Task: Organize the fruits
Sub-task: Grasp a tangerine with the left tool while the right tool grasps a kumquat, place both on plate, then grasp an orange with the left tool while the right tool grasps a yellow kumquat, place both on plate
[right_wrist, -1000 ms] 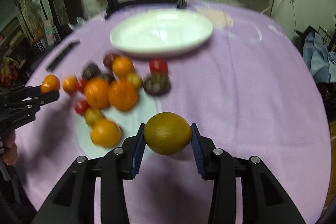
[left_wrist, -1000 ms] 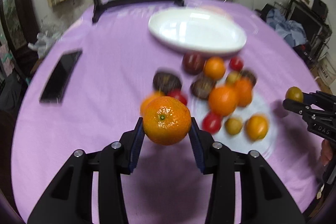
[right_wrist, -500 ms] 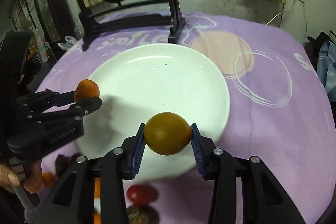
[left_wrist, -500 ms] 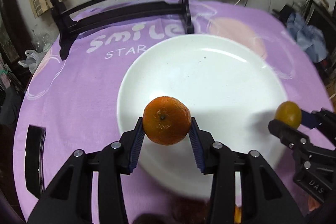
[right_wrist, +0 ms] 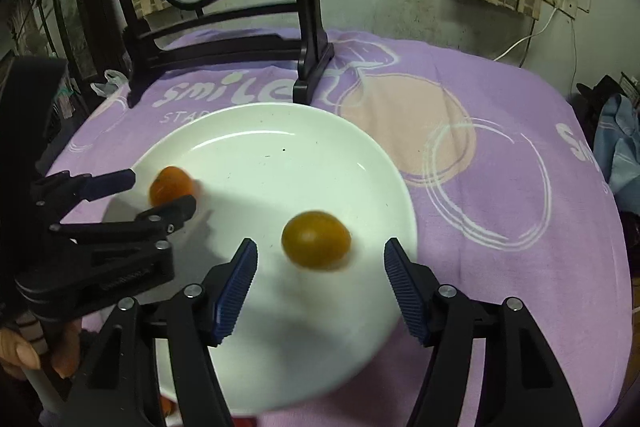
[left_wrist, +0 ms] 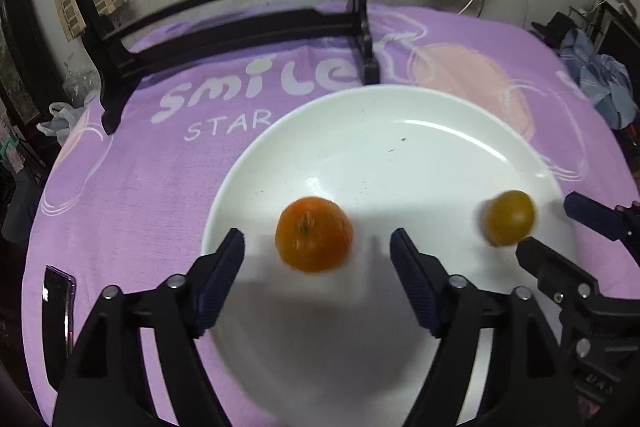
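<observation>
Purple tablecloth (left_wrist: 132,187) carries white plate (left_wrist: 400,155); left gripper (left_wrist: 316,255) and right gripper (right_wrist: 320,263) have just been opening, jaws spread clear of blurred orange (left_wrist: 314,245) and yellow-green fruit (right_wrist: 316,239) over the plate.

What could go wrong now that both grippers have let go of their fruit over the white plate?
1. The orange and the yellow-green citrus are blurred between just-opened jaws, seemingly mid-drop; either may roll on the smooth white plate.
2. The citrus sits near the plate's right rim, so it could roll onto the purple tablecloth.
3. The left gripper and right gripper are close together; pulling back could clip them.
</observation>
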`<action>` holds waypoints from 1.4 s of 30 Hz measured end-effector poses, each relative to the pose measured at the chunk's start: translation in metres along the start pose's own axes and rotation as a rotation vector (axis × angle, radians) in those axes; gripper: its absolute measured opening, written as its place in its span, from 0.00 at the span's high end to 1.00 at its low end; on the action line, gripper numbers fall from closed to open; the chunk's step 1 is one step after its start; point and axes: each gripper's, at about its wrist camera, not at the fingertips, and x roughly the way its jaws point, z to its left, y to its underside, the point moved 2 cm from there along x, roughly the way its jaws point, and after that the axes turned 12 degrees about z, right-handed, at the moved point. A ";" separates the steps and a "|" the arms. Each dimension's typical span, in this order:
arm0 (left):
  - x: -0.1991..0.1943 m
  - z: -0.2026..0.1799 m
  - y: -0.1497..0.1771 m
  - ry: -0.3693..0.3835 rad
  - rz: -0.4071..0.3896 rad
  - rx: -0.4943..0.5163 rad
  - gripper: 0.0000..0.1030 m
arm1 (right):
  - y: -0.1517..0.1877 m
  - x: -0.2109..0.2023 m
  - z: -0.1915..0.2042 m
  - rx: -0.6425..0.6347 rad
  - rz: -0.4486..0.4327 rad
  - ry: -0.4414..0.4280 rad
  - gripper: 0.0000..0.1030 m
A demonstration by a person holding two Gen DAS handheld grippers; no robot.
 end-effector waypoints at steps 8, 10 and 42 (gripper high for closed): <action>-0.079 0.009 0.069 0.026 -0.093 0.043 0.11 | 0.082 -0.062 0.006 -0.063 -0.016 -0.088 0.29; -0.092 0.011 0.094 0.012 -0.110 0.040 0.09 | 0.110 -0.071 0.015 -0.089 0.005 -0.108 0.29; -0.047 0.064 0.233 -0.035 0.043 0.009 0.09 | 0.230 -0.065 0.096 -0.223 0.108 -0.073 0.60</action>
